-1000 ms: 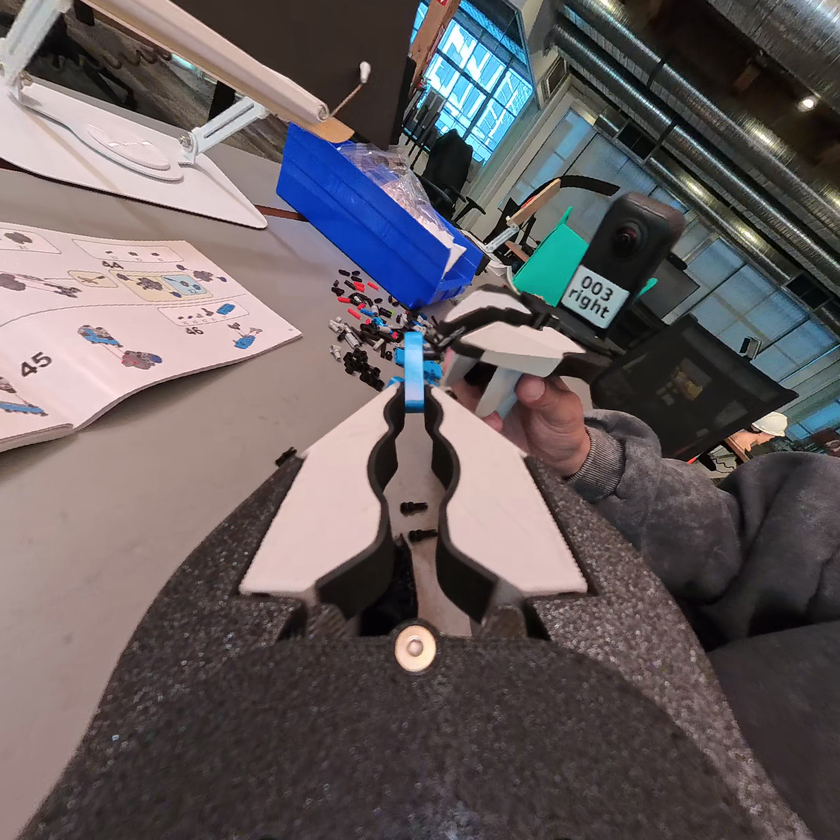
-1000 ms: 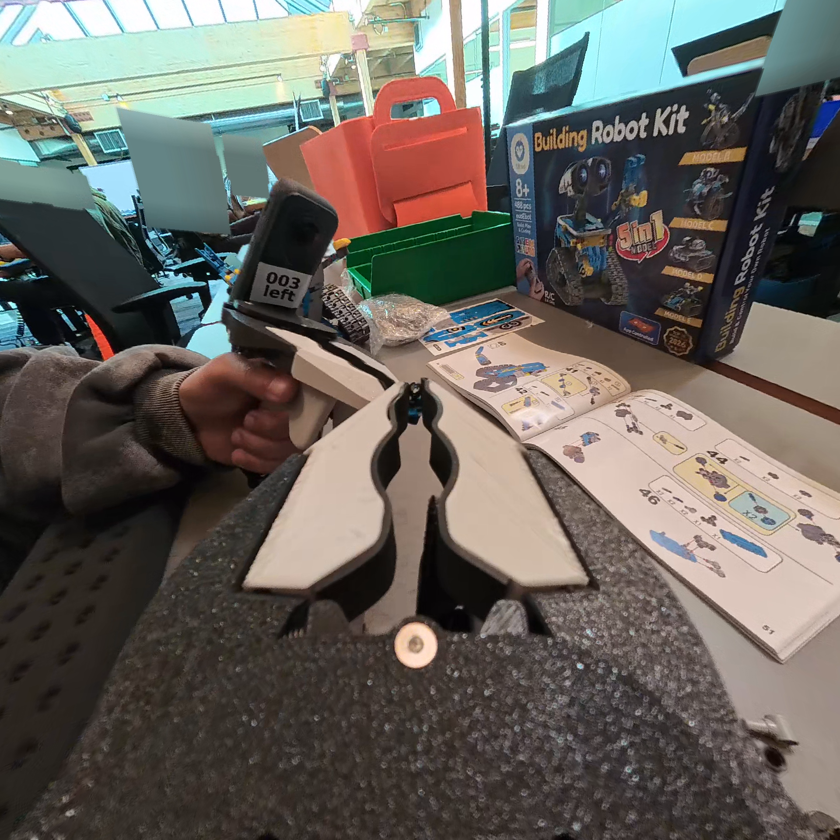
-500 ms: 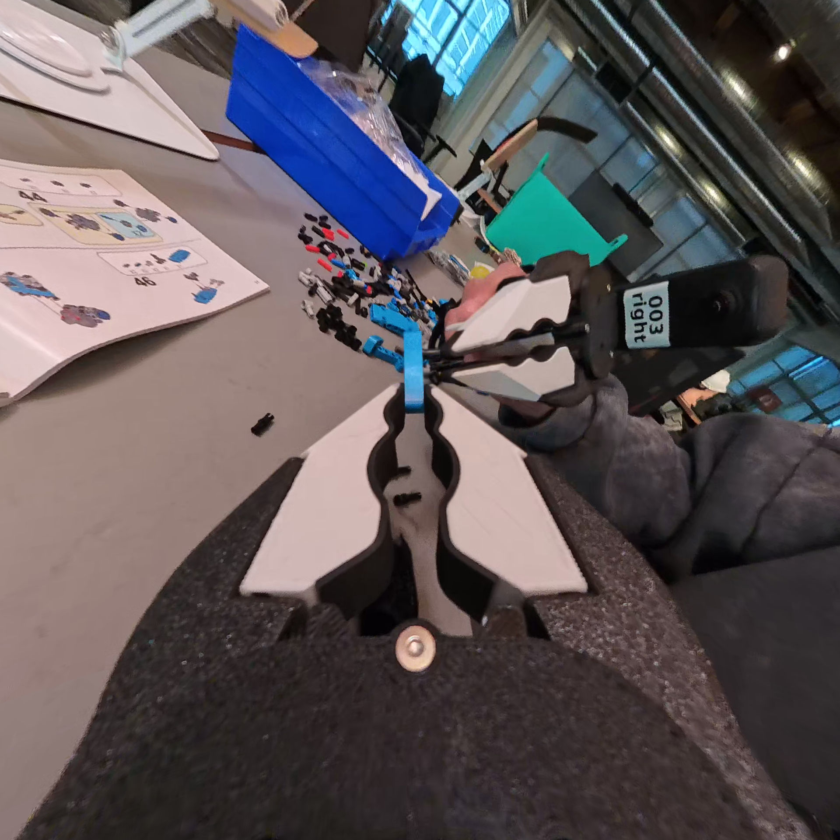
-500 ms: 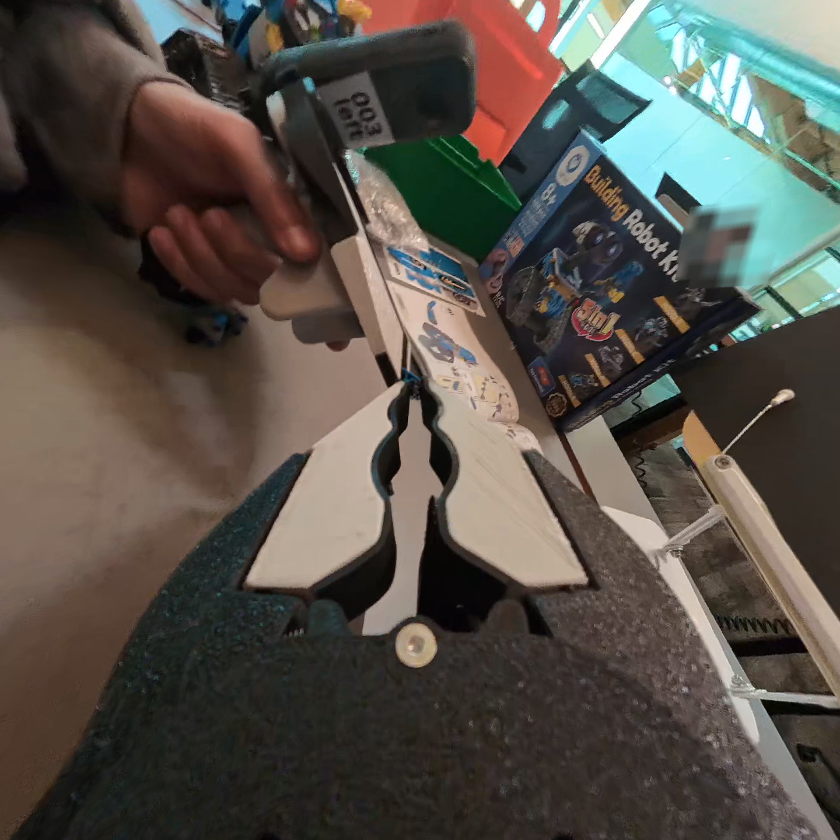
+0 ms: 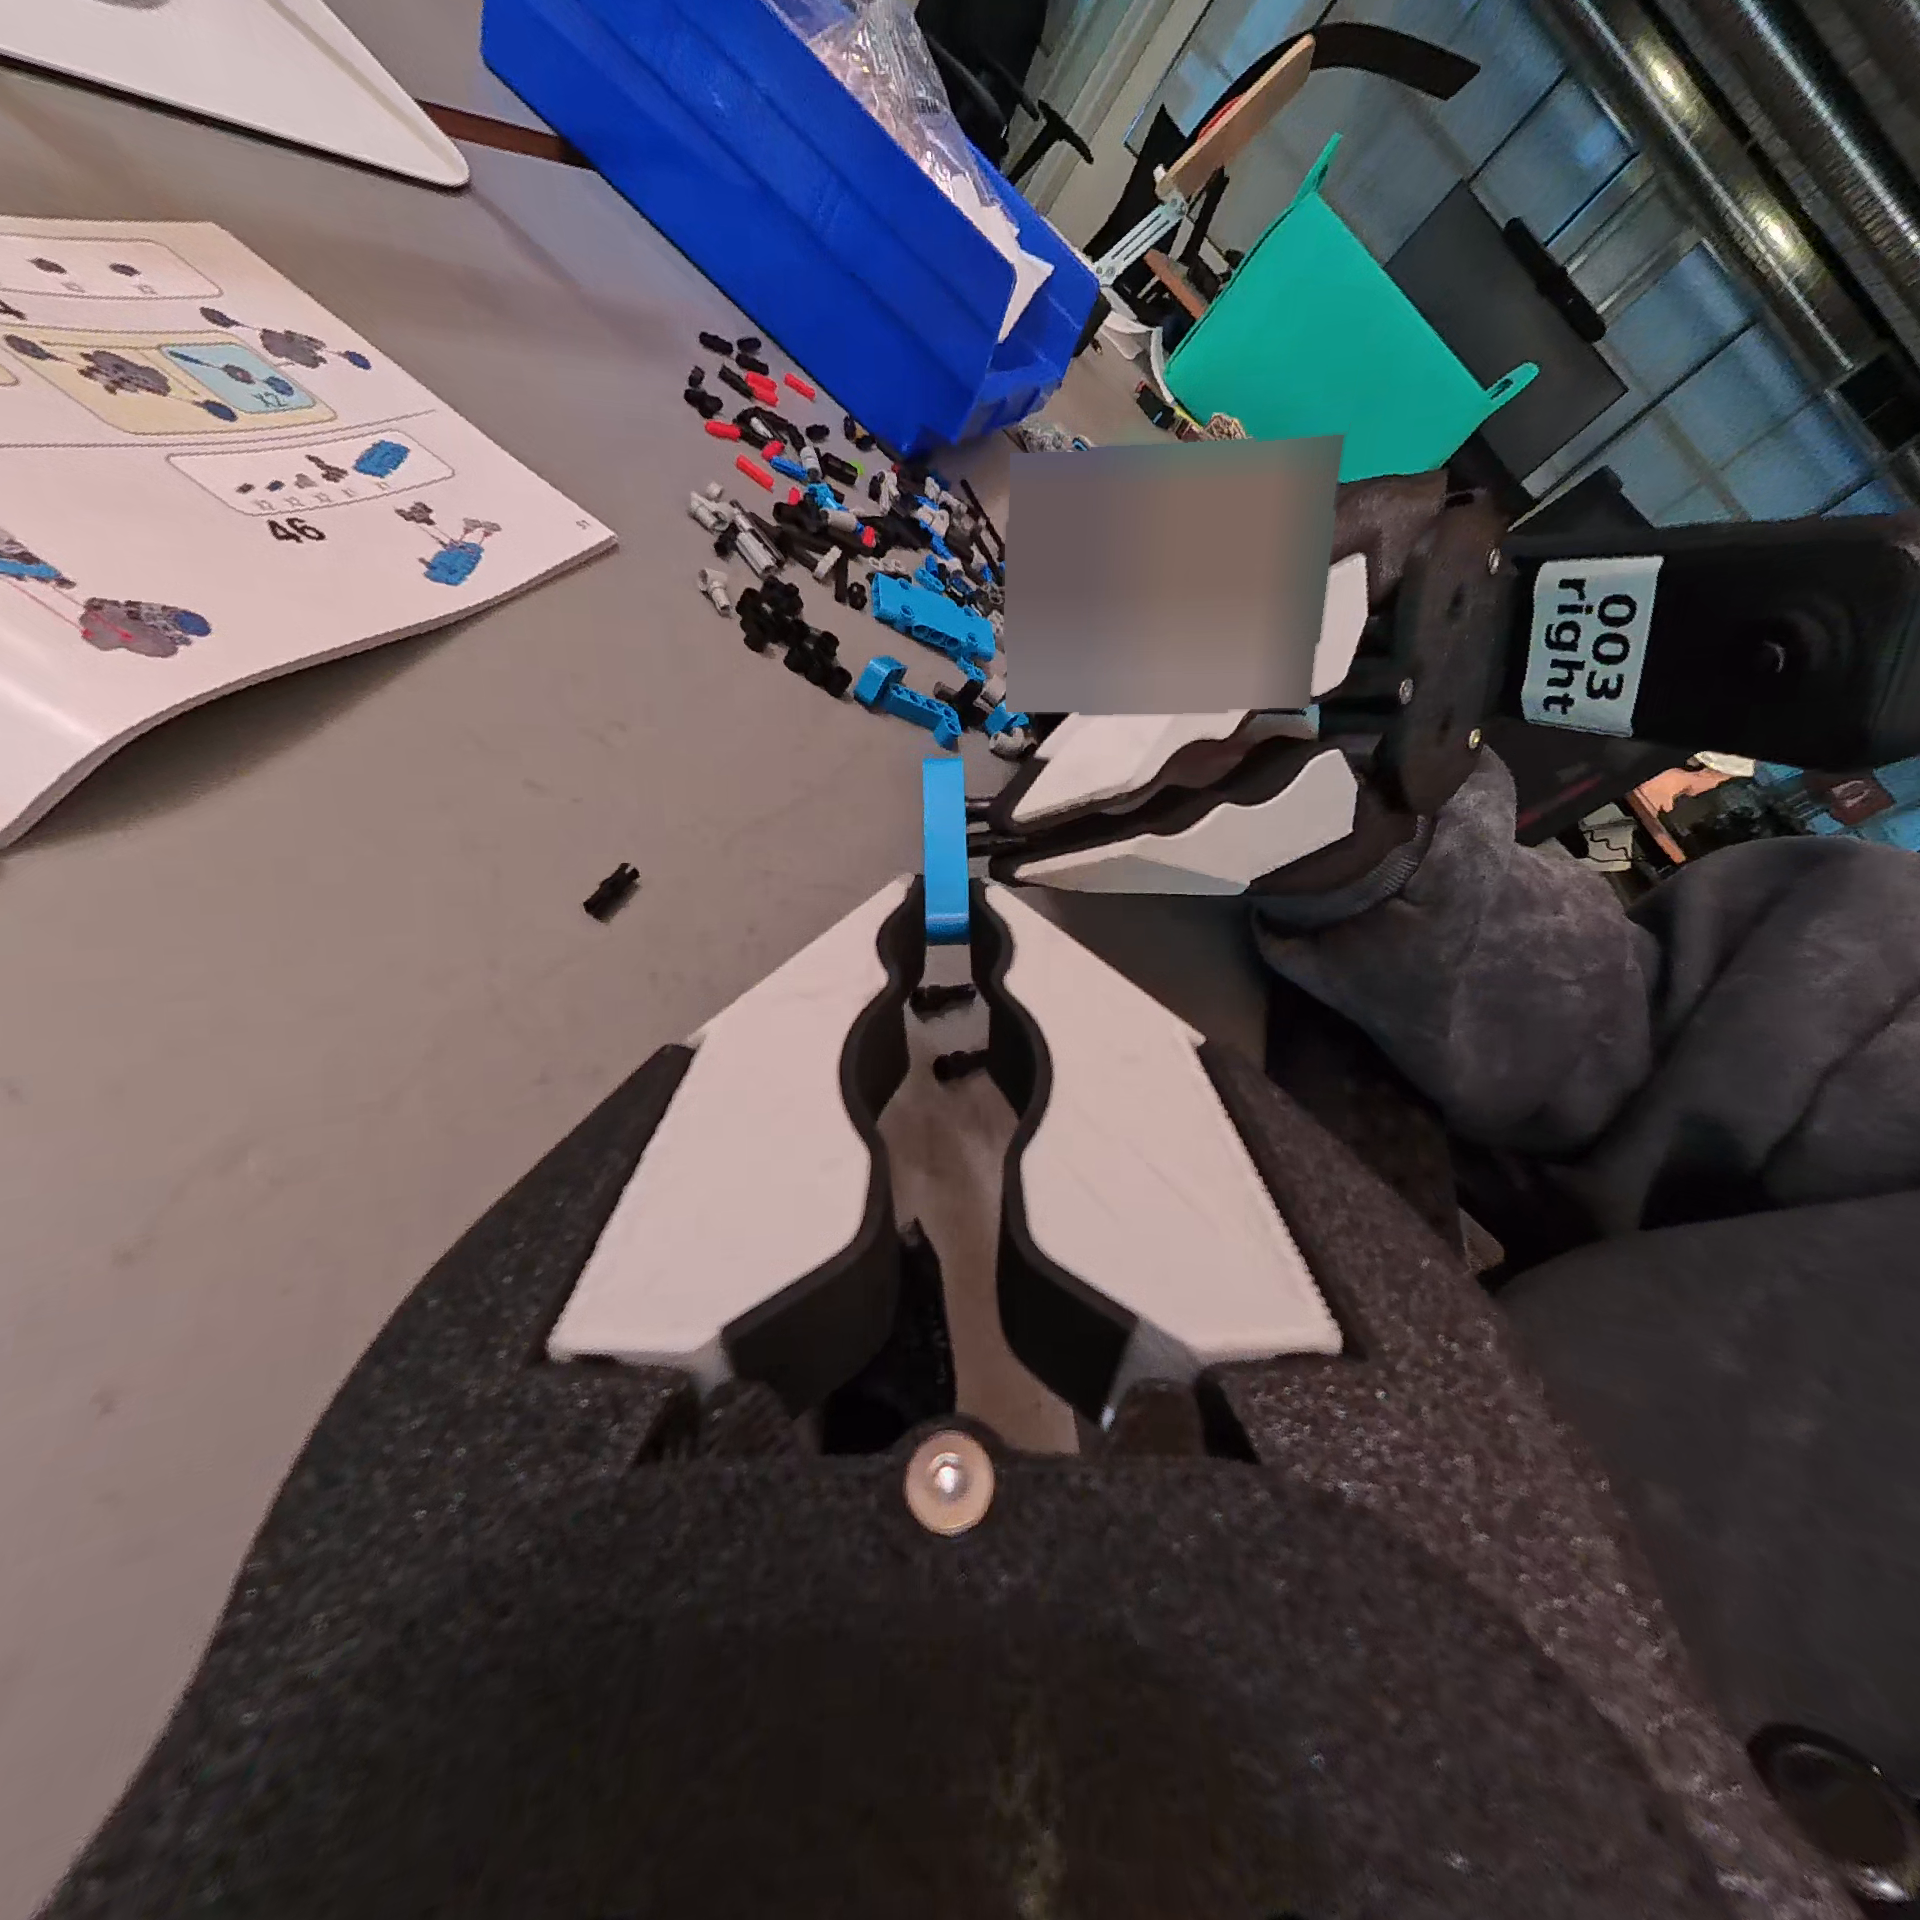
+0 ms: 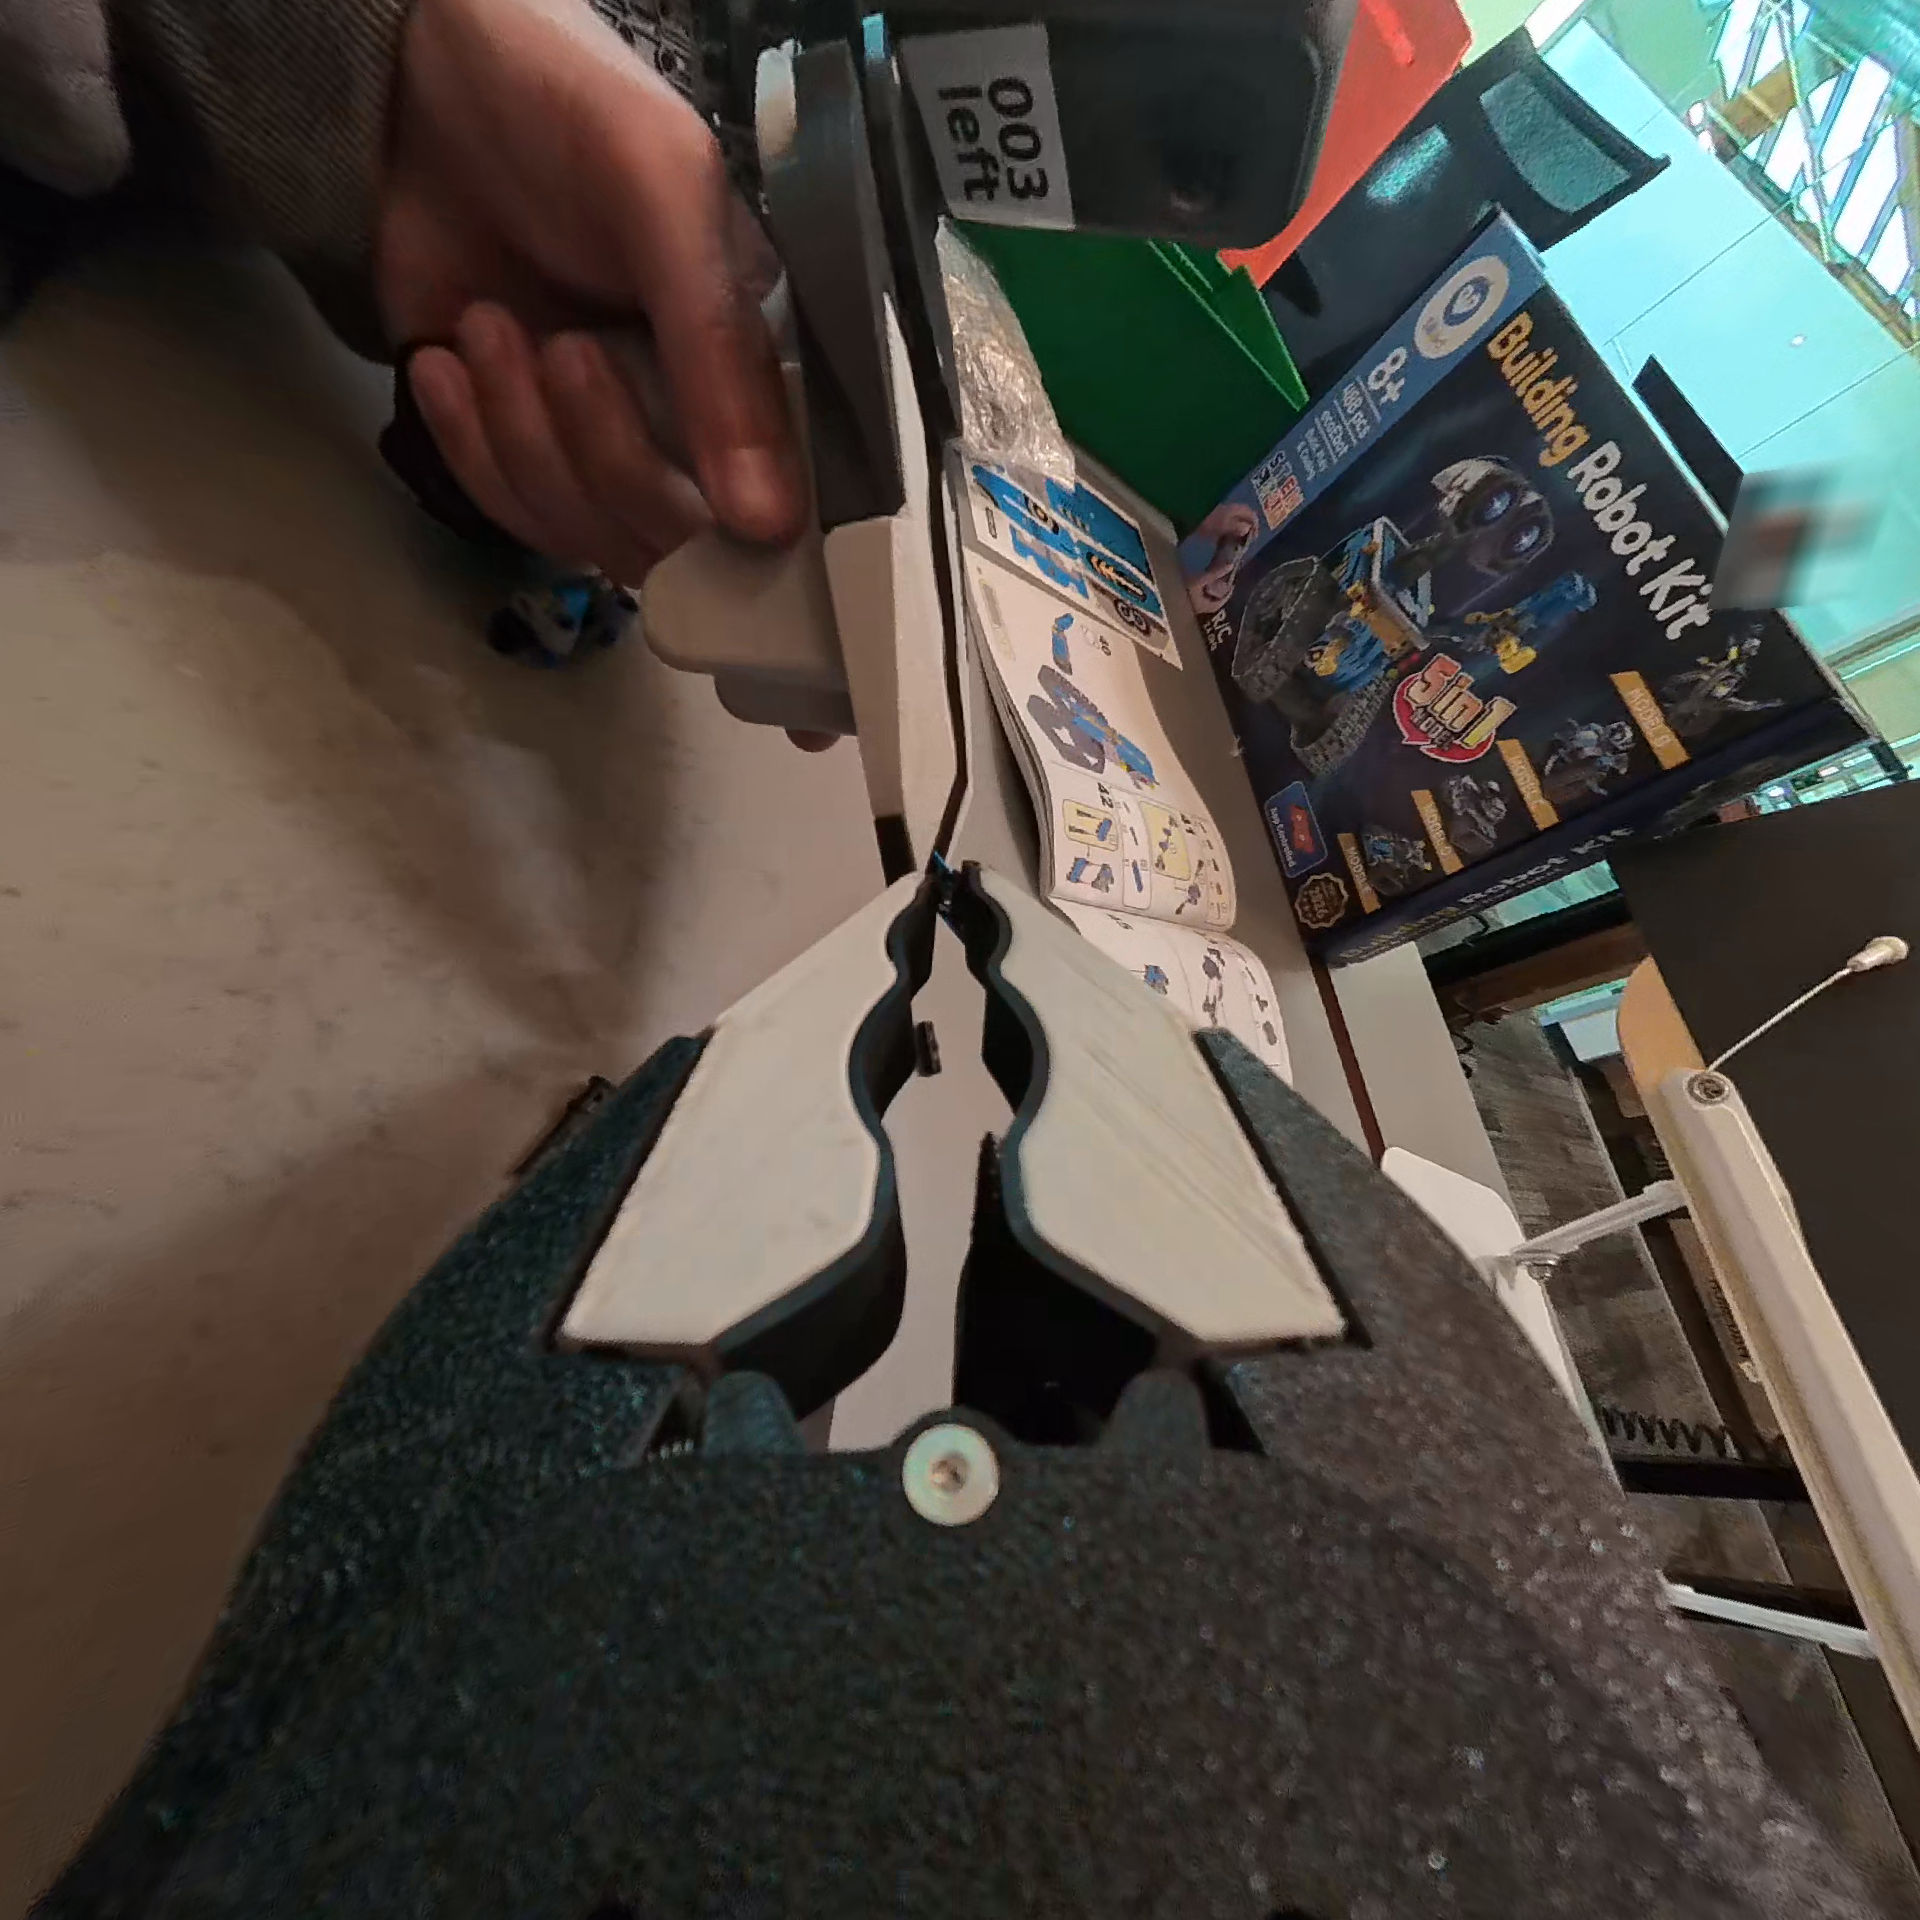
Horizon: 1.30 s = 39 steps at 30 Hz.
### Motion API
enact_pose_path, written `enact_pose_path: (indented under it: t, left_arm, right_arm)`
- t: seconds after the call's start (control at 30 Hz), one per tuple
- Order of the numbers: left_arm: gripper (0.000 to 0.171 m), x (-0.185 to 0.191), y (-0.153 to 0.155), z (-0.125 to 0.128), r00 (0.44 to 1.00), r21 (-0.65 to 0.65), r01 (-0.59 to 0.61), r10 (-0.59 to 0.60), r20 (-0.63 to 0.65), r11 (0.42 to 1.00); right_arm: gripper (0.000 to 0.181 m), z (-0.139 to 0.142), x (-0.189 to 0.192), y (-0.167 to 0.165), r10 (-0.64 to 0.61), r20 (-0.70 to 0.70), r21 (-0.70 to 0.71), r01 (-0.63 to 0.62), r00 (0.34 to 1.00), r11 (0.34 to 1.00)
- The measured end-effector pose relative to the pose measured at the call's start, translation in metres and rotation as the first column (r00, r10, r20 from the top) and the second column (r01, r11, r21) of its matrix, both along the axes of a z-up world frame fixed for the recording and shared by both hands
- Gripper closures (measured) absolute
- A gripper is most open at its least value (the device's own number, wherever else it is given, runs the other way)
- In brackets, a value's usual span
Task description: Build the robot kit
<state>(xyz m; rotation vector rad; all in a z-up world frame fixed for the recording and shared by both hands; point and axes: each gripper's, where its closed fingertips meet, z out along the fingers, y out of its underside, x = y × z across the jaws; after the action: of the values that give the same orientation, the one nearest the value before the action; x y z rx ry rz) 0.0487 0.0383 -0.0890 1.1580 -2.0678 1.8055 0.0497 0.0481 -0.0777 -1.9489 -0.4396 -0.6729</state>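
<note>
The left tool (image 5: 943,896) is clamped on the lower end of a flat blue beam (image 5: 943,847), a small plastic building piece that stands upright and edge-on from its tips, above the grey desk (image 5: 364,1039). Held this way, the beam's free upper part faces sideways toward the right tool (image 5: 1003,831), which lies on its side just beside it, tips almost touching the beam. The right tool's fingers are drawn together on something small and dark at the tips; it is too small to identify. From the right wrist view, the two tools meet tip to tip, with a hand (image 6: 582,343) wrapped around the left tool's handle.

Under the left tool, two small black pins (image 5: 951,1029) lie on the desk between its fingers, and a third black pin (image 5: 611,891) lies apart to the left. Beyond the beam is a scatter of loose pieces (image 5: 831,540), black, red, grey and blue, near a blue bin (image 5: 769,197). An open instruction booklet (image 5: 208,468) lies to the left. A printed kit box (image 6: 1507,644) and a green bin (image 6: 1132,343) stand farther back. A grey sleeve (image 5: 1507,987) fills the right side. Nothing stands between the two tools.
</note>
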Motion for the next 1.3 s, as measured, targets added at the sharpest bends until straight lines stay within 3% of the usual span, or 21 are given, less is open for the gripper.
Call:
enact_pose_path:
  t: [0.37,0.9,1.3]
  left_arm:
    - [0.165,-0.012,-0.001,-0.006,0.994,-0.022,0.093,-0.094,-0.049,0.995]
    - [0.166,-0.018,-0.003,-0.013,0.99,0.003,0.123,-0.122,-0.068,0.992]
    - [0.165,-0.026,-0.006,-0.002,0.977,-0.097,0.181,-0.19,-0.093,0.979]
  right_arm:
    - [0.177,-0.006,-0.011,0.001,0.046,-0.016,-0.026,-0.047,0.999,0.999]
    - [0.177,-0.017,-0.017,-0.001,0.063,0.011,-0.087,-0.062,0.998,0.994]
    - [0.177,-0.006,-0.025,-0.008,0.117,-0.143,0.003,-0.118,0.983,0.993]
